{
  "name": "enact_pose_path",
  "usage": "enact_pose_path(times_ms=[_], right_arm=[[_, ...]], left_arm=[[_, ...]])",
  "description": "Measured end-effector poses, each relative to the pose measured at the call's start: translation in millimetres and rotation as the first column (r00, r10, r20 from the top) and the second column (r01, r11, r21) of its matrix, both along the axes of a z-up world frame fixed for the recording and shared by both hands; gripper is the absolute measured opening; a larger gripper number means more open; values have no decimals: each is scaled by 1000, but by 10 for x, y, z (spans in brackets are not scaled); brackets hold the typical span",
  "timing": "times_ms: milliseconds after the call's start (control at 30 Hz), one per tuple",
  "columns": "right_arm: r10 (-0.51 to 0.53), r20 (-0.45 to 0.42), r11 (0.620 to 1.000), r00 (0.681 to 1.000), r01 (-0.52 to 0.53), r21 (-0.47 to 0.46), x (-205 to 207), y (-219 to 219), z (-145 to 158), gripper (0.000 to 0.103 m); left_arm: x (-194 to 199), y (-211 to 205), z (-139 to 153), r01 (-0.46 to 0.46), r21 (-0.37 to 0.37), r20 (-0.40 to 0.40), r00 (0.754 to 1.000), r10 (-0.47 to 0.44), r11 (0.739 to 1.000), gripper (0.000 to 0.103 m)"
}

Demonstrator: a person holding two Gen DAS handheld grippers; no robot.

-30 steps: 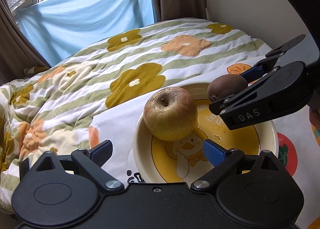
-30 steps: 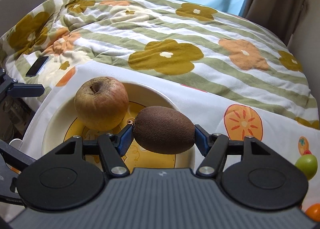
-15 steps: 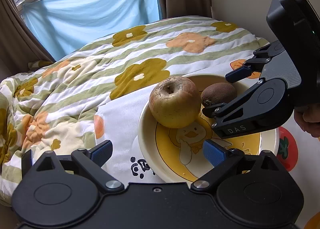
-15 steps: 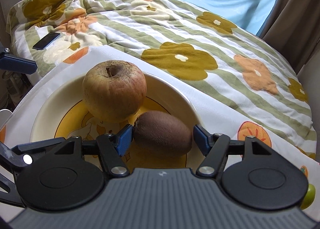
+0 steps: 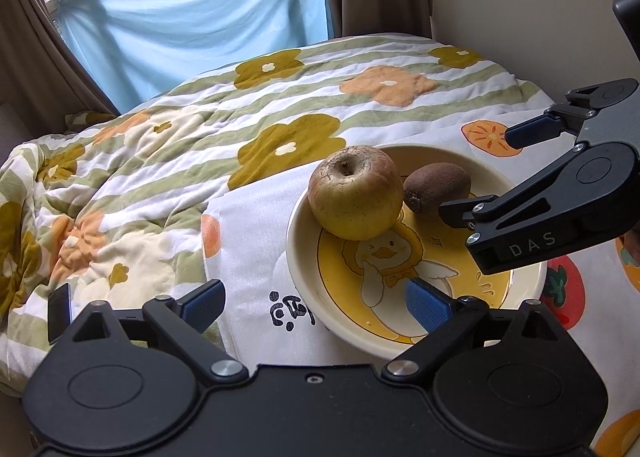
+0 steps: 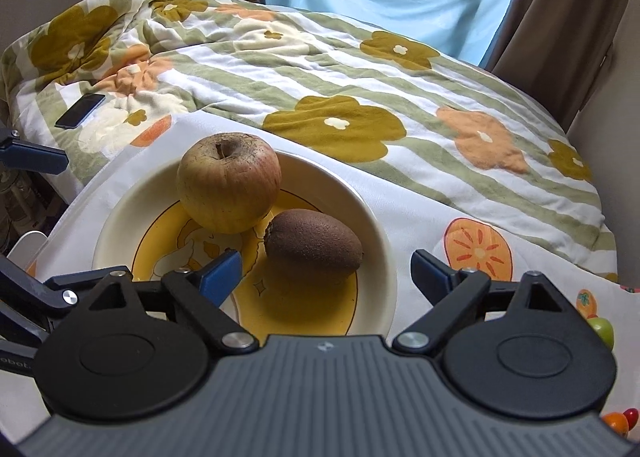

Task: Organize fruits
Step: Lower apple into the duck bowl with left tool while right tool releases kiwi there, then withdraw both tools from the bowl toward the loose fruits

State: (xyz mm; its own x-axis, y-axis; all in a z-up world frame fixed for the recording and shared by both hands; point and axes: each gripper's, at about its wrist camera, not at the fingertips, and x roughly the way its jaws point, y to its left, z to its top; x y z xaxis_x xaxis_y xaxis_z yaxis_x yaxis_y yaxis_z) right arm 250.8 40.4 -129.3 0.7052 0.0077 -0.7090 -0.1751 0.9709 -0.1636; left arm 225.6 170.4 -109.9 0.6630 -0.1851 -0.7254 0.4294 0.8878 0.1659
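Note:
A cream bowl (image 5: 298, 253) with a yellow duck picture sits on a white fruit-print cloth (image 5: 256, 241). In it lie a wrinkled yellow-red apple (image 5: 355, 193) and a brown kiwi (image 5: 437, 187), touching side by side. The right wrist view shows the bowl (image 6: 120, 213), the apple (image 6: 228, 187) and the kiwi (image 6: 314, 249). My right gripper (image 6: 326, 265) is open and empty just behind the kiwi; it also shows in the left wrist view (image 5: 486, 173). My left gripper (image 5: 316, 303) is open and empty at the bowl's near rim.
A floral green-striped quilt (image 5: 200, 145) covers the bed behind the cloth. A dark phone (image 6: 80, 110) lies on the quilt at the left. Curtains and a blue sheet (image 5: 192, 29) hang by the window. Small toy fruits (image 6: 602, 331) sit at the right edge.
My right gripper lowered the kiwi into the bowl beside the apple, opened and drew back. My left gripper stayed open near the bowl.

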Motion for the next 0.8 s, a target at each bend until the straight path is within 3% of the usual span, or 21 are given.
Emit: enact_pose_path(times_ms=[333, 667, 800], right_arm=[[-40, 101, 994, 994, 29, 108, -517, -306, 419, 103], [-100, 82, 986, 992, 88, 145, -1172, -960, 797, 103], [-123, 81, 982, 989, 109, 154, -1453, -1256, 859, 103]], left_arm=[[-377, -220, 345, -94, -34, 64, 993, 96, 995, 103], [-946, -602, 625, -210, -82, 86, 972, 217, 974, 103], [-1234, -830, 683, -207, -94, 118, 969, 217, 974, 103]])
